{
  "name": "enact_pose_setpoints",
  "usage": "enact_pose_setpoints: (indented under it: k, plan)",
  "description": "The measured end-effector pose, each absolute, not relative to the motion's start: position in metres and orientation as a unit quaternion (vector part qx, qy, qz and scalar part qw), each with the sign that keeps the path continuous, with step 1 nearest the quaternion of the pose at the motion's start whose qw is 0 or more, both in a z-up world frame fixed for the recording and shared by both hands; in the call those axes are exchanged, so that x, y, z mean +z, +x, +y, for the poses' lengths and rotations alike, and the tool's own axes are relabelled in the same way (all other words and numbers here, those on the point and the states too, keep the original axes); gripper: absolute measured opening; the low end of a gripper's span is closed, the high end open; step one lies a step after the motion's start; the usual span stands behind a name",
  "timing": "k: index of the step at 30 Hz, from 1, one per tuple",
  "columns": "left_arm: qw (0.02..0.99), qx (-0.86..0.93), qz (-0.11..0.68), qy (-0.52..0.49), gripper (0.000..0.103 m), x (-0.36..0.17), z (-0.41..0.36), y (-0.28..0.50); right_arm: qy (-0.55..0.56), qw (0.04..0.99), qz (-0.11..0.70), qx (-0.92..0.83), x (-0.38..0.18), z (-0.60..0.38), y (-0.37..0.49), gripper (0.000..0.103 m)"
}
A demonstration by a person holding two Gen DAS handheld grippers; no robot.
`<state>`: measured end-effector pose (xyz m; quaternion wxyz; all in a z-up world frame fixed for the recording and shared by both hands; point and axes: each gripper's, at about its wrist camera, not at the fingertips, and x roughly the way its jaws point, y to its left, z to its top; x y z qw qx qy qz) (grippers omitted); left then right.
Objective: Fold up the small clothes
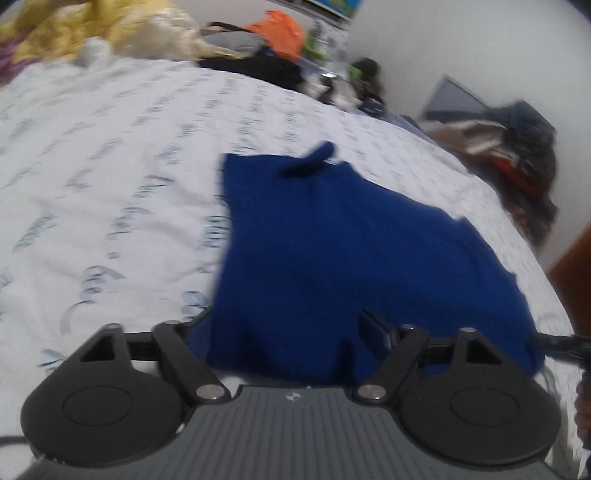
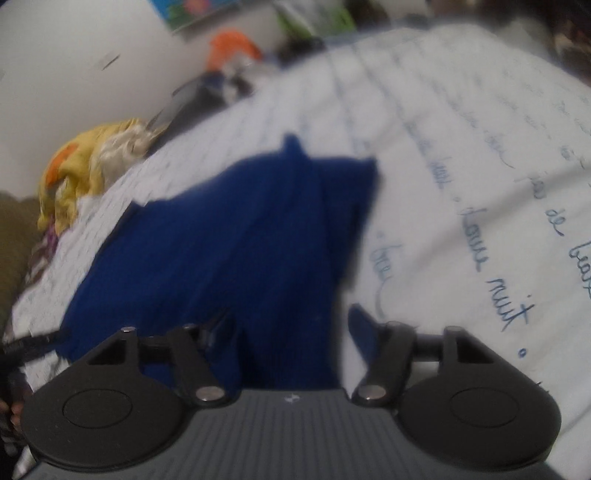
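At the bottom of the left wrist view our left gripper stands with its jaws parted, the near edge of the blue garment lying between them; through the blur we cannot tell whether the pads press it. Our right gripper likewise straddles the cloth's near edge, grip unclear. The garment lies mid-frame on the white script-printed bedsheet. A yellow cloth heap and an orange item sit along the top.

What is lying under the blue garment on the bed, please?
The blue garment lies on a white bedsheet printed with blue handwriting. The sheet shows all around it. Whether anything else is beneath it cannot be seen, because the cloth covers that area.
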<state>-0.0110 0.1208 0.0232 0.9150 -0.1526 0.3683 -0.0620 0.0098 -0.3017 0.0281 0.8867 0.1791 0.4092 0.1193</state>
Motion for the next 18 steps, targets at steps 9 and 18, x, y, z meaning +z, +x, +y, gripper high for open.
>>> enact_pose_setpoints:
  k: [9,18]
  plan:
    - [0.916,-0.049,0.385,-0.099,0.025,0.022,0.130,-0.017,0.067,0.892,0.428,0.131,0.034,-0.294,0.005,0.012]
    - [0.964,-0.058,0.256,0.033,0.086,0.076,0.088,0.049,0.078,0.931,0.332,0.130,0.082,-0.292,0.072,0.068]
